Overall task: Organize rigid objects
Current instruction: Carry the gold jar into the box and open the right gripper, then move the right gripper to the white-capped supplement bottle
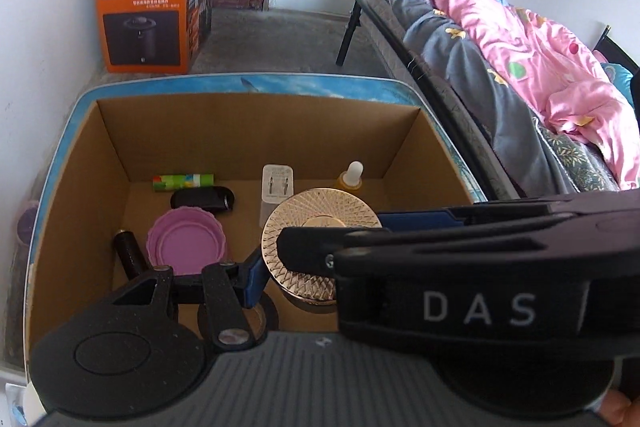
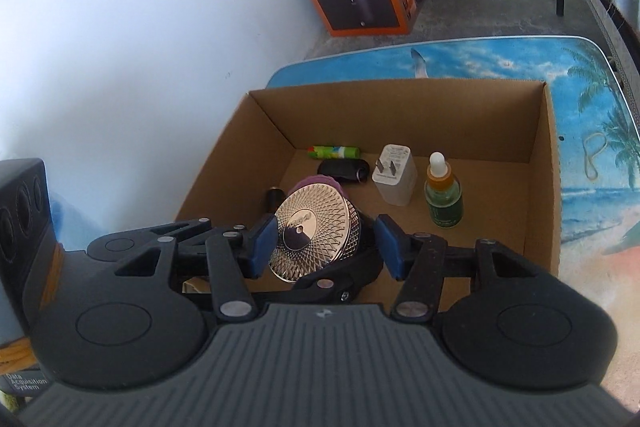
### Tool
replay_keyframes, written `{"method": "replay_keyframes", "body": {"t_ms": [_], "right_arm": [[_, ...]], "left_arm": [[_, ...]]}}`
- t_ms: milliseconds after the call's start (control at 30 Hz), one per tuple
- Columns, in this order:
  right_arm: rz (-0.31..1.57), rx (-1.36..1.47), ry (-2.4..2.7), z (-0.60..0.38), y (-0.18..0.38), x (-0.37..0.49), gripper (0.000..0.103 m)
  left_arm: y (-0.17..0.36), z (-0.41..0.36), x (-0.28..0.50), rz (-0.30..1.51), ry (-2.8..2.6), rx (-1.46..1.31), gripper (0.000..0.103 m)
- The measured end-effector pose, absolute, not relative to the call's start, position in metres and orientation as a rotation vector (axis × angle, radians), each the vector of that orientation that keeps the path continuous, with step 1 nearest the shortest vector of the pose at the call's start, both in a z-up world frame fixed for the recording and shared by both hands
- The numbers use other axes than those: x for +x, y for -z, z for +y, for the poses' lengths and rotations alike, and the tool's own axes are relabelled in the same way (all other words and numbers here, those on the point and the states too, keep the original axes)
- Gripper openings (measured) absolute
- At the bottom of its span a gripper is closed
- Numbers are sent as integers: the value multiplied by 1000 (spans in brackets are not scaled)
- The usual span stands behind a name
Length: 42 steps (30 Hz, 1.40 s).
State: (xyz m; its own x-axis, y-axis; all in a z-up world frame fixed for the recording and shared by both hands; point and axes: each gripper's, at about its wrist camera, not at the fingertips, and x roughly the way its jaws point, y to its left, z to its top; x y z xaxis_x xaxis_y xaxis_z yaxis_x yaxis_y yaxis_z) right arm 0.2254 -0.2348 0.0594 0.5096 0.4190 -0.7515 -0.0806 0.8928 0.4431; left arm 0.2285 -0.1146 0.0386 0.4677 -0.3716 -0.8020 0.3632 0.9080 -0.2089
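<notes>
Inside cardboard box (image 2: 400,85): gold-lidded jar (image 2: 314,231), at the near left of the floor, lid tilted toward the left wall; resting or lifted, cannot tell.
Right tool (image 2: 326,247): blue pads on either side of the jar, left pad against the lid rim, right pad by the dark body; seemingly grasping the jar.
Left tool (image 1: 320,275): one blue pad touching the lid's left edge; other finger hidden behind the right tool, so clenched or released, cannot tell.
Just beside the jar: purple lid (image 1: 184,247) to its left, black cylinder (image 1: 128,251) beyond that, tape roll (image 1: 264,315) at the near wall, partly under the left pad.
Farther back: white charger (image 2: 394,179) and dropper bottle (image 2: 442,195), both upright, near each other; black case (image 2: 344,169) and green tube (image 2: 334,151) lying along the back wall.
Underneath: bench (image 2: 592,99) with a beach print, bare to the right of the box.
Risk, slip: smooth faceted lid held at an angle; likely to twist out if gripped by the rim alone.
Risk, clash: two tools crowded around one jar, fingers crossing; easy to knock one another while parting.
Risk, neighbours: purple lid and tape roll close by; apt to end up under the jar's base and leave it rocking.
Risk, topple: tall dropper bottle well apart for now, yet easily tipped by a wide swing to the right.
</notes>
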Motion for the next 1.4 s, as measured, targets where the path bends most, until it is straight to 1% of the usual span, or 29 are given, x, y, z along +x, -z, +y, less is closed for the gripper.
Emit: {"method": "replay_keyframes", "body": {"t_ms": [200,433,567,600,667,700,867,967,1033,1067,1133,1300,1400], "right_arm": [[1111,387,-315,-238,-27,257,53],[1179,394,-306,-241,-4,274,53],[1202,391,-291,-242,7,278,53],[1205,388,-280,-243,8,278,53],[1195,389,-277,-244,9,279,53],[1190,399,-280,-245,8,279,53],[1094,398,-274,-248,-14,270,53],[1019,443,-284,-255,-34,256,53],[957,484,-301,-261,-50,239,53],[927,501,-310,-263,-58,228,53],[863,534,-321,-268,-74,203,53],[704,594,-333,-279,-102,128,53],[654,612,-329,-278,-107,88,54]], "left_arm": [[-13,-115,254,1102,425,-39,57],[8,-126,271,1187,407,-50,57],[14,-130,273,1217,421,-62,59],[13,-129,272,1205,425,-71,57],[8,-130,268,1174,424,-51,60],[6,-129,267,1166,426,-49,63],[-9,-122,256,1120,436,-77,66],[-26,-117,236,1041,458,-70,74],[-41,-114,219,992,472,-57,76],[-48,-113,209,964,486,-48,77],[-62,-111,190,914,507,-29,83],[-85,-97,127,772,538,48,88],[-88,-84,94,710,541,61,88]]}}
